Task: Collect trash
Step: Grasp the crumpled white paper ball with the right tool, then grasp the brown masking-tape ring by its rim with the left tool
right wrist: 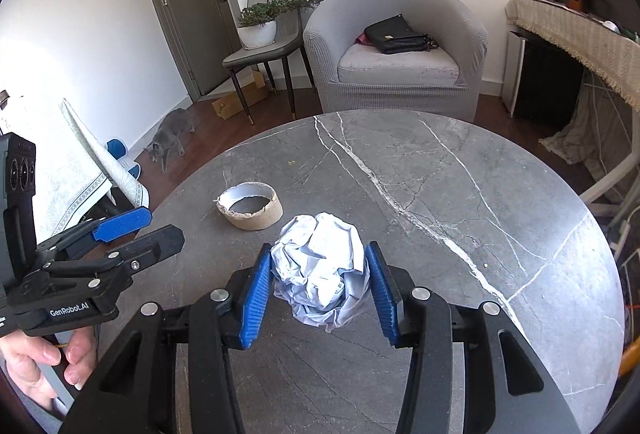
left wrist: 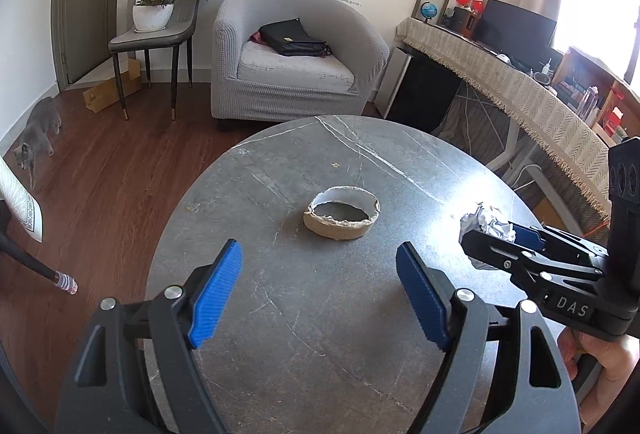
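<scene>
A crumpled white paper ball (right wrist: 320, 266) sits on the round grey marble table (right wrist: 460, 173). My right gripper (right wrist: 318, 288) has its blue pads on both sides of the ball, touching it. An empty cardboard tape core (left wrist: 342, 211) lies on the table ahead of my left gripper (left wrist: 320, 290), which is open and empty above the table. The core also shows in the right wrist view (right wrist: 250, 209), left of the ball. In the left wrist view my right gripper (left wrist: 496, 240) is at the right, with the paper ball (left wrist: 486, 222) at its tips.
A grey armchair (left wrist: 296, 53) with a black bag (left wrist: 292, 37) stands beyond the table. A chair with a potted plant (left wrist: 154, 7) is at the left. A grey cat (left wrist: 38, 131) walks on the wood floor. A cloth-covered desk (left wrist: 520, 89) is at the right.
</scene>
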`<state>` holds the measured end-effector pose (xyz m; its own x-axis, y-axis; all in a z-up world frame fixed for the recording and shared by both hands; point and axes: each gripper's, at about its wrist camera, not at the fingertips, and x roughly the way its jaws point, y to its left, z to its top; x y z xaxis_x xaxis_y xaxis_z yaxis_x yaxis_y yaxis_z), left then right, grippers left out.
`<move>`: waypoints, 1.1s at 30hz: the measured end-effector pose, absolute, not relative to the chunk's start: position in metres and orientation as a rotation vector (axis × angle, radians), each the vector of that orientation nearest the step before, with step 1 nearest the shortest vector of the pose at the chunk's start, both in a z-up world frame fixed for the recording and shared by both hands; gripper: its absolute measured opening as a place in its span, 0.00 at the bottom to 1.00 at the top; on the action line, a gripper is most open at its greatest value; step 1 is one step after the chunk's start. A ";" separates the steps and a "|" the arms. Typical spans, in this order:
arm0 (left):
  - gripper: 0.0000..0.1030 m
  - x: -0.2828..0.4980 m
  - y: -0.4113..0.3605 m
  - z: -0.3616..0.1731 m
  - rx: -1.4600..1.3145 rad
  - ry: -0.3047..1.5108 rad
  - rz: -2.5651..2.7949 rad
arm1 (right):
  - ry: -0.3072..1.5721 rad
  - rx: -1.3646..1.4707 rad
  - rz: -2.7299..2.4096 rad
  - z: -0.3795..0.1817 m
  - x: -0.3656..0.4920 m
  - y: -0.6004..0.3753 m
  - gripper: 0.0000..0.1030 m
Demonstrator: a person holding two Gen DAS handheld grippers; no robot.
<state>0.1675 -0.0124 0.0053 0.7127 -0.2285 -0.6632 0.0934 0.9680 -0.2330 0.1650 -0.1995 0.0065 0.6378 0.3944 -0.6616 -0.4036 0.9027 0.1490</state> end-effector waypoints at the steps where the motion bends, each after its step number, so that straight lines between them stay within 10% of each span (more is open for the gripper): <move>1: 0.78 0.170 -0.015 0.005 -0.179 0.764 -0.175 | 0.746 -0.012 0.456 0.008 0.163 -0.203 0.46; 24: 0.75 0.239 -0.067 -0.020 -0.064 0.914 -0.093 | 0.751 0.032 0.412 0.006 0.153 -0.280 0.46; 33: 0.58 0.244 -0.062 -0.015 -0.069 0.916 -0.054 | 0.755 0.037 0.410 0.005 0.152 -0.287 0.46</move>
